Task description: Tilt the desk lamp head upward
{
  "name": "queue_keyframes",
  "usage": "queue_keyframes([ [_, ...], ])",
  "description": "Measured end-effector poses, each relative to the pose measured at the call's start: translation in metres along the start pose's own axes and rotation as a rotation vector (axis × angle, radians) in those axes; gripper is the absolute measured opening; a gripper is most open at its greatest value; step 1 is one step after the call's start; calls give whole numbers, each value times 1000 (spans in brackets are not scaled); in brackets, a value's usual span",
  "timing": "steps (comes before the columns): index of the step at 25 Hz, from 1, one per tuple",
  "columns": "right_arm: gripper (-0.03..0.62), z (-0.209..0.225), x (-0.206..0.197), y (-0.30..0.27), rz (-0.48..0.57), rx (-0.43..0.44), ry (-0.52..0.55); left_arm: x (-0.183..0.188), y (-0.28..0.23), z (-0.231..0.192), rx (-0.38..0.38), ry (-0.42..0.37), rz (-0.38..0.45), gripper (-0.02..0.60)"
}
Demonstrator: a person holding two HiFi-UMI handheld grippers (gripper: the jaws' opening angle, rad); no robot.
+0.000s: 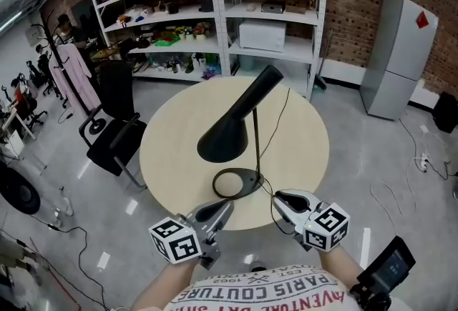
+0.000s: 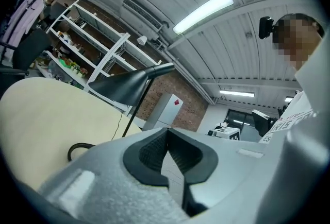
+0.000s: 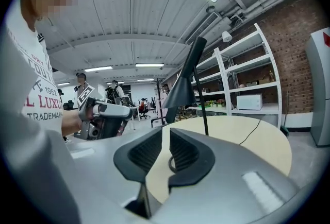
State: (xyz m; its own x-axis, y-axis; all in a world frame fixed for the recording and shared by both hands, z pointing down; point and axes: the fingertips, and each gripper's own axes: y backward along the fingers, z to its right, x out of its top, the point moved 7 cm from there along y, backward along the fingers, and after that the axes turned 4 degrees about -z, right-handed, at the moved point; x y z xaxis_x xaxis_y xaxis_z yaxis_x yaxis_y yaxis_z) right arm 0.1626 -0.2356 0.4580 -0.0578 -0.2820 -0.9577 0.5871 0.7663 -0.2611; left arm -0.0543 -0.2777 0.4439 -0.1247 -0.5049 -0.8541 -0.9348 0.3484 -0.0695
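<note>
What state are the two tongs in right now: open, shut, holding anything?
Left tongs: shut, nothing held.
Right tongs: open, nothing between them.

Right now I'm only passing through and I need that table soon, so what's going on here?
A person stands at the round table with a gripper in each hand, facing a black desk lamp. Both grippers hover at the table's near edge, on either side of the lamp base, and neither touches the lamp. The left gripper has its jaws together and holds nothing. The right gripper has its jaws apart and is empty. The lamp head slants down toward the tabletop and has not been tilted up yet.
</note>
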Motion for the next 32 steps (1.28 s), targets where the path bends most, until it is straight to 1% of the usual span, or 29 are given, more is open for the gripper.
queue_keyframes([
  [4,55,38,18,-29,0,18,51,11,-18,-28,39,24,15,2],
  [7,57,61,26,-55,-30,36,128,13,-27,-49,78,43,11,2],
  [11,75,81,34,-85,-43,50,194,12,-31,-63,85,88,31,2],
  [14,89,98,38,-105,-41,52,213,14,-38,-71,88,86,39,2],
  [15,92,102,38,-110,-42,55,214,15,-40,-72,81,79,38,3],
  [16,95,105,38,-115,-45,59,215,16,-41,-73,69,75,38,48],
  [18,97,108,36,-125,-52,67,217,16,-41,-77,40,81,56,92],
  [19,97,109,34,-129,-57,72,218,17,-41,-80,30,90,74,103],
  [24,98,114,28,-141,-78,111,226,23,-46,-87,-13,161,181,127],
  [26,98,116,28,-144,-79,115,230,26,-46,-89,-31,190,221,129],
  [28,98,116,26,-147,-81,118,234,28,-45,-92,-55,234,269,129],
  [30,84,115,23,-149,-85,121,234,29,-45,-95,-90,289,321,127],
  [32,52,115,21,-151,-82,124,224,30,-45,-96,-121,333,365,127],
])
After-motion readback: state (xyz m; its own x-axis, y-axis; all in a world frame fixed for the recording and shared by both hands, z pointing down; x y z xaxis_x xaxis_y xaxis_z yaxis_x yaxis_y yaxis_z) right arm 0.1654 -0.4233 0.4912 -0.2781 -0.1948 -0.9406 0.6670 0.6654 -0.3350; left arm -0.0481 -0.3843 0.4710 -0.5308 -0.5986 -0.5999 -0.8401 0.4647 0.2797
